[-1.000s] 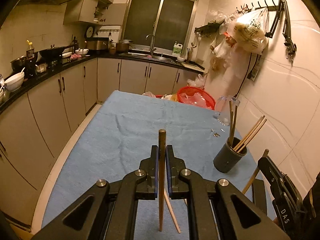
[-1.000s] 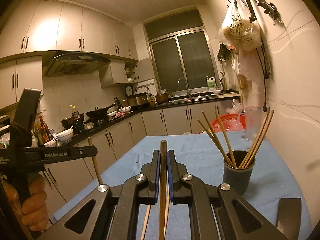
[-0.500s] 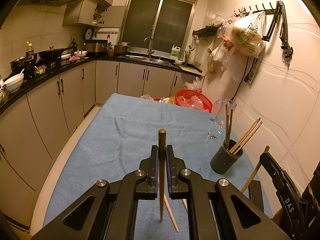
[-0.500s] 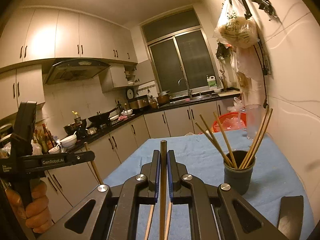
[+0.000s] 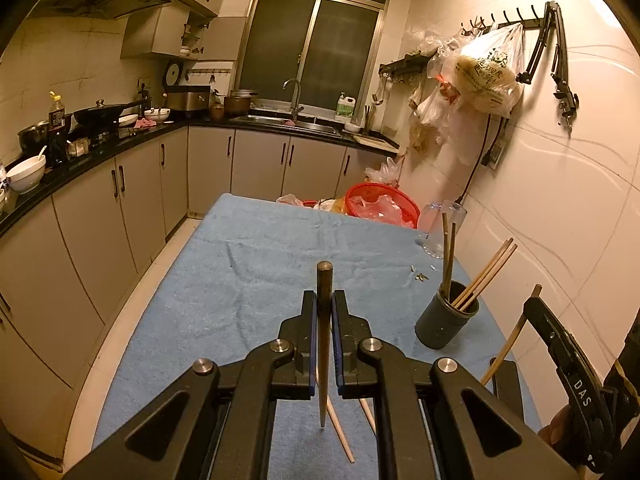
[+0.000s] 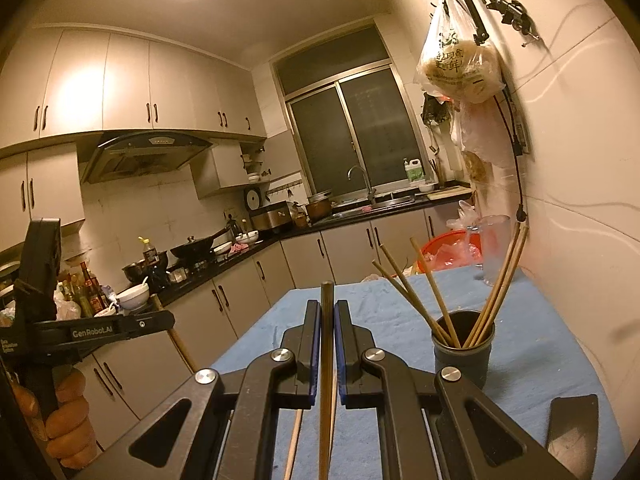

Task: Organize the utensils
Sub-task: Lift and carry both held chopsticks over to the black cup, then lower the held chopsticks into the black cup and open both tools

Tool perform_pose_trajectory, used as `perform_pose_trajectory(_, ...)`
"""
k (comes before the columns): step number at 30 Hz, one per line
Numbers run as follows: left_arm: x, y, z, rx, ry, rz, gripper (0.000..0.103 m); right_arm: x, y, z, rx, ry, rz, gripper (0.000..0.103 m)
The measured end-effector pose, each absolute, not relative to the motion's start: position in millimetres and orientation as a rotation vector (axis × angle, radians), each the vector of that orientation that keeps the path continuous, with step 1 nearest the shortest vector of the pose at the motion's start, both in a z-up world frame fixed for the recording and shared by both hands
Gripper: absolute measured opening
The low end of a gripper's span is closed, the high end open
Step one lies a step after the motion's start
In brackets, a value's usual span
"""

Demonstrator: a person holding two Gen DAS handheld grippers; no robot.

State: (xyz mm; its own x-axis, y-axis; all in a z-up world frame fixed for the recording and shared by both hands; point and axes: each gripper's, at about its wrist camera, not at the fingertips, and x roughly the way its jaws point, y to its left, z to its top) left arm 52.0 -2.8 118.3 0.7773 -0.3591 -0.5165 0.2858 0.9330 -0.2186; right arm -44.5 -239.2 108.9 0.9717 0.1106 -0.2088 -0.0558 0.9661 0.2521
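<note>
Little has shifted since earlier, only the right gripper (image 6: 328,344) edging upward; both grippers' fingers clamp one chopstick (image 5: 324,320) apiece upright, ready for dropping into the dark cup (image 5: 446,326) on the tabletop (image 5: 224,288).

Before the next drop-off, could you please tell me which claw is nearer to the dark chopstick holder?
Right. The right claw sits close beside the chopstick holder, gripping a chopstick. The left claw grips another chopstick farther toward the table's middle.
</note>
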Motion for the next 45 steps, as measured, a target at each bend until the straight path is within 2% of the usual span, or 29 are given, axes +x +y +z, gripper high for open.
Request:
perform_pose_trajectory(15, 45, -16, 138, -0.108, 0.564, -0.422, 0.007, -56, -282, 127, 0.313, 0.181, 0.003, 0.007)
perform_pose_trajectory(35, 50, -102, 184, -0.053, 0.555, -0.632, 0.007, -67, -360, 176, 0.380, 0.130, -0.070, 0.007)
perform_pose_trajectory(45, 77, -145, 207, -0.060, 0.532, -0.662, 0.007, -34, -397, 190, 0.404, 0.104, -0.129, 0.007)
